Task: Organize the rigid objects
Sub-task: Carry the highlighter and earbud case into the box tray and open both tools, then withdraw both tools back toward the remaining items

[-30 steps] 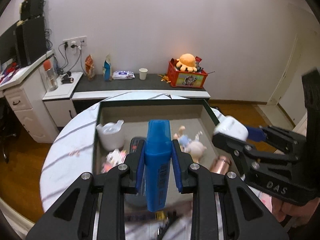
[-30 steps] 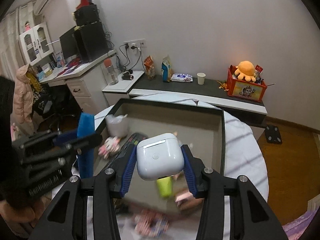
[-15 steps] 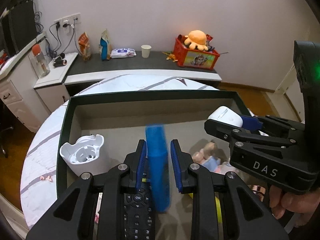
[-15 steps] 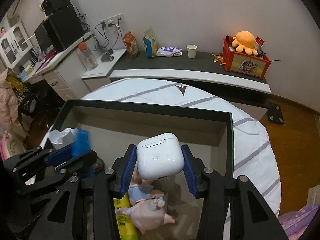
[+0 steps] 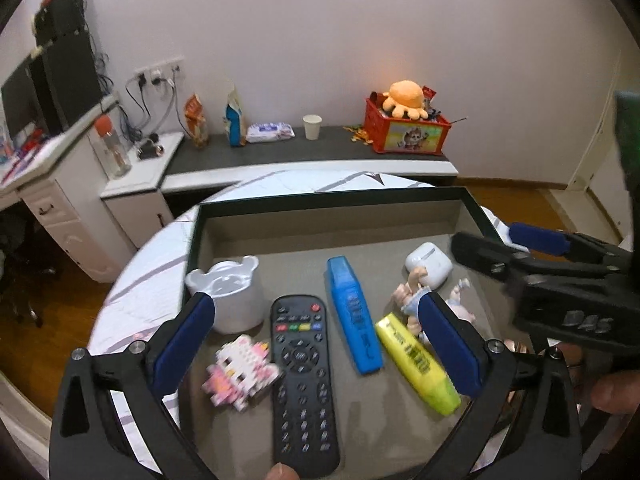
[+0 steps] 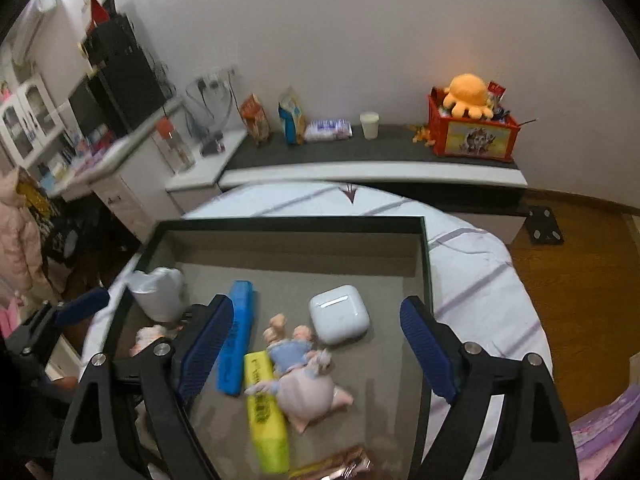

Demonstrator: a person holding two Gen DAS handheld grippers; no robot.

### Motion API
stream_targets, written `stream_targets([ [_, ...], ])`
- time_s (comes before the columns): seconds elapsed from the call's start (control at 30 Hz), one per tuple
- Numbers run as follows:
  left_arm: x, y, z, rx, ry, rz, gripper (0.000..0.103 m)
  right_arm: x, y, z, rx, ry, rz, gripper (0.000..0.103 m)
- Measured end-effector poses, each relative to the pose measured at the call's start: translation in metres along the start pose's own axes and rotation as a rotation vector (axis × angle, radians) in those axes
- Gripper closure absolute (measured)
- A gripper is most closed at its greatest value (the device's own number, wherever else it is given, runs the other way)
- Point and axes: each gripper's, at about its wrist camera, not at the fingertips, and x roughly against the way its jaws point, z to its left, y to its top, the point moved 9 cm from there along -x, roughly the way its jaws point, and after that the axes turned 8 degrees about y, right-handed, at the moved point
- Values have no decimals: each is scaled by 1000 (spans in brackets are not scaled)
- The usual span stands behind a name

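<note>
Blue highlighter point(image 5: 354, 314), chunky plastic, lies flat on the tray's point(image 5: 320, 200) grey felt floor, clear of left gripper point(image 5: 320, 332), jaws just sprung wide, nothing between. Right gripper point(image 6: 316, 344) likewise just opened; glossy rounded white earbud case point(image 6: 339, 314) rests free, far right.

A plain white wall point(image 6: 360, 20) backs a long low dark-topped bench point(image 6: 372, 148) carrying a red crate point(image 6: 474, 136) with an orange plush, a white desk point(image 5: 52, 184) stands left, and the floor point(image 6: 580, 264) is brown wood.
</note>
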Motion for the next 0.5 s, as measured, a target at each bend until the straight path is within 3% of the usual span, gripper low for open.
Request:
stream_targets([
  [0.17,33,-6,16,38,22,-47,0,40,-8,19,-8,58,-89,13],
  [0.2,43,-9,20,49,24,-59,0,49,-13,23,-8,66,-100,11],
  [0.23,49,-11,21,52,25,-67,0,55,-16,27,-10,69,-107,0],
  [0.5,107,-45,33,48,44,-126,0,98,-60,44,-14,103,-143,0],
])
